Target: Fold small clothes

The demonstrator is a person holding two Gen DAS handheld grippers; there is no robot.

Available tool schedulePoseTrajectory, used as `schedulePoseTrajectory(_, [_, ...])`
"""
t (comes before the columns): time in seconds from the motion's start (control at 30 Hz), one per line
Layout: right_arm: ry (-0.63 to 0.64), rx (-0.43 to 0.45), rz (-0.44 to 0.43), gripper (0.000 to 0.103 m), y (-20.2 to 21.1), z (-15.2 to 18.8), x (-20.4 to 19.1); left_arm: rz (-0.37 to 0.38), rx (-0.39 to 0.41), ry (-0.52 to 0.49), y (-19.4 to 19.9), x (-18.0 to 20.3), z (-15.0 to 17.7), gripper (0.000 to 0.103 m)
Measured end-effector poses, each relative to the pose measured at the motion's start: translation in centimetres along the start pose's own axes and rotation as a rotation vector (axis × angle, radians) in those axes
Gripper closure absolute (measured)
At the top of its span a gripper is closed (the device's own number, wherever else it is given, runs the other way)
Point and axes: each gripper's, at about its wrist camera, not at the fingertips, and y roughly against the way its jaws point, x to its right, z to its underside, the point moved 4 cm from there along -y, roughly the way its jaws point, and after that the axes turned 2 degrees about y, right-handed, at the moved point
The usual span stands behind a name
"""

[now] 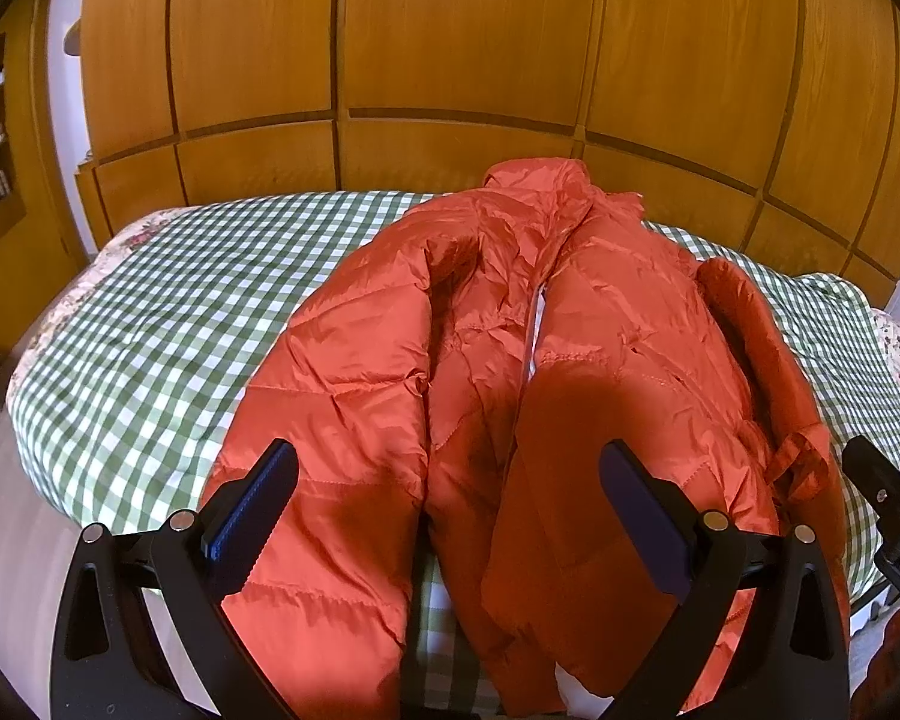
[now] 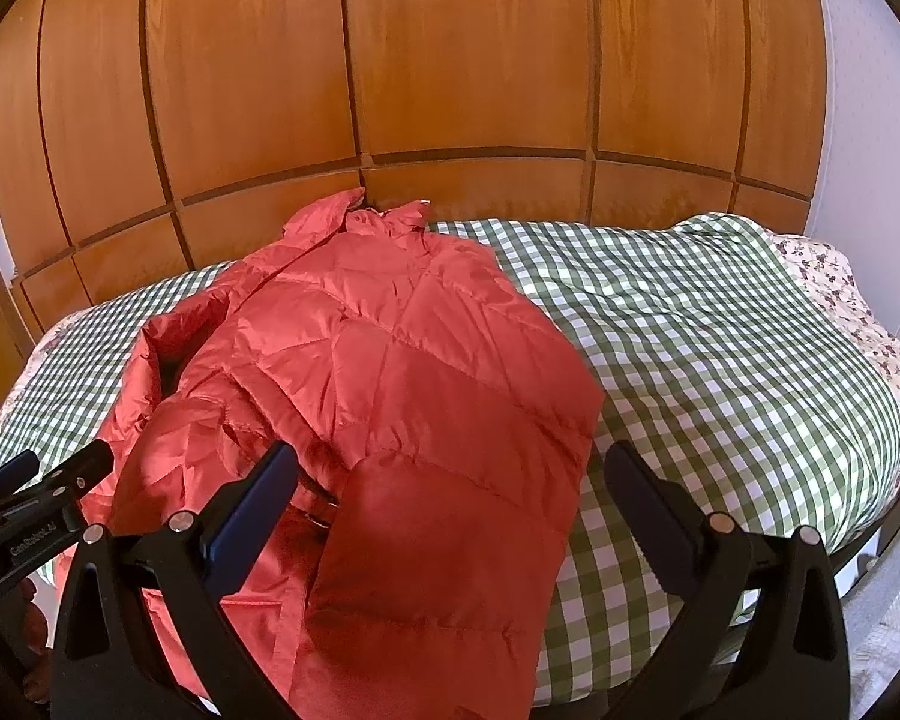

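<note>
Plainly, both sets of fingers were spread wide and grasped nothing: our left gripper (image 1: 447, 498) hung over the hem of the orange quilted jacket (image 1: 480, 360), and our right gripper (image 2: 450, 498) over the same hem nearer its right edge, as we judged, to take the lower corners. The jacket lay front up and lengthwise on the green gingham bedspread (image 2: 720, 348), collar toward the wooden wardrobe (image 2: 450, 60), so a fold could run away from us.
</note>
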Motion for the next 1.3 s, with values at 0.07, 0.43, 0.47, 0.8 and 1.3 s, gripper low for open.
schedulePoseTrajectory(0.07, [0.0, -0.003, 0.001, 0.002, -0.1, 0.0, 0.1, 0.0, -0.002, 0.0, -0.1, 0.1, -0.1, 0.004])
schedulePoseTrajectory(0.43, [0.001, -0.006, 0.006, 0.002, -0.3, 0.0, 0.4, 0.011, -0.012, 0.0, -0.4, 0.2, 0.1, 0.004])
schedulePoseTrajectory(0.47, [0.001, -0.007, 0.006, 0.002, -0.3, 0.0, 0.4, 0.012, -0.013, 0.0, -0.4, 0.2, 0.2, 0.004])
schedulePoseTrajectory(0.8, [-0.005, -0.005, 0.0, 0.002, -0.6, 0.0, 0.7, 0.033, -0.024, 0.008, -0.8, 0.1, 0.4, 0.004])
schedulePoseTrajectory(1.3, [-0.031, -0.02, -0.198, 0.002, -1.2, -0.3, 2.8, 0.242, -0.082, 0.134, -3.6, -2.4, 0.7, 0.004])
